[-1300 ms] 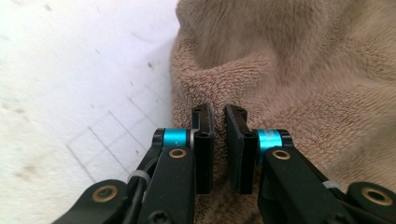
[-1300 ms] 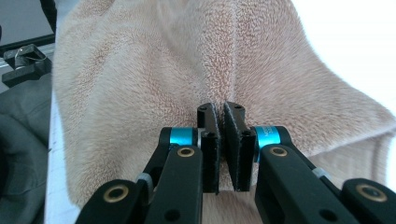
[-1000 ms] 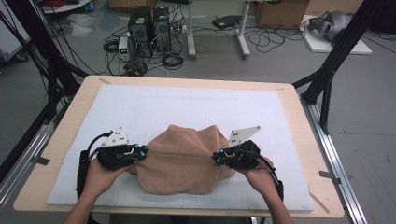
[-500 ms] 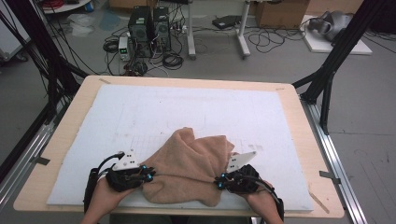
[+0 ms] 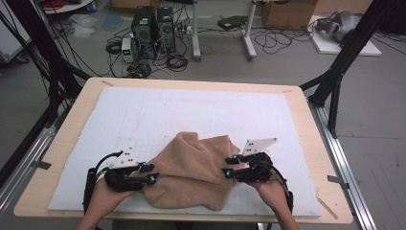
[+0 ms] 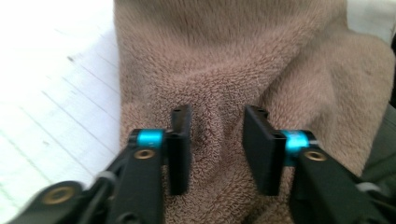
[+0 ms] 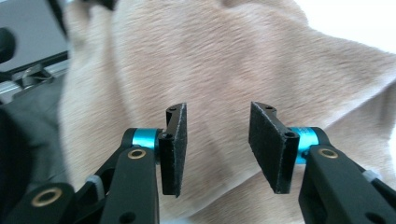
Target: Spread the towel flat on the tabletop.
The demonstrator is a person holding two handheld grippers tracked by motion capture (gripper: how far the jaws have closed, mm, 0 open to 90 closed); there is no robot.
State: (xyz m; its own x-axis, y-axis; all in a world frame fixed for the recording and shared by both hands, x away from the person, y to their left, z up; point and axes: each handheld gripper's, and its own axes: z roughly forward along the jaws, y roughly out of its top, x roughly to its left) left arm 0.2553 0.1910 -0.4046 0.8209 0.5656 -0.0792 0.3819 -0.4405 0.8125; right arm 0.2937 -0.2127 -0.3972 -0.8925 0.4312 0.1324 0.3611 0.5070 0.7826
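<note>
White foam sheeting [image 5: 158,110] covers the light wooden table [image 5: 86,98]; a crumpled tan terry-cloth towel [image 5: 191,167] lies at its near edge, between both grippers. Left gripper [image 5: 147,173]: jaws have just been opening, now parted, pads [image 6: 180,149] clear of the pile, a raised fold between them. Right gripper [image 5: 231,166]: jaws likewise just opened, moderately wide, above the towel, holding nothing.

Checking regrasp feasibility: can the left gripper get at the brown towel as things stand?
Probably yes: the left gripper, jaws just opened, sits right over the brown towel with nothing between.
</note>
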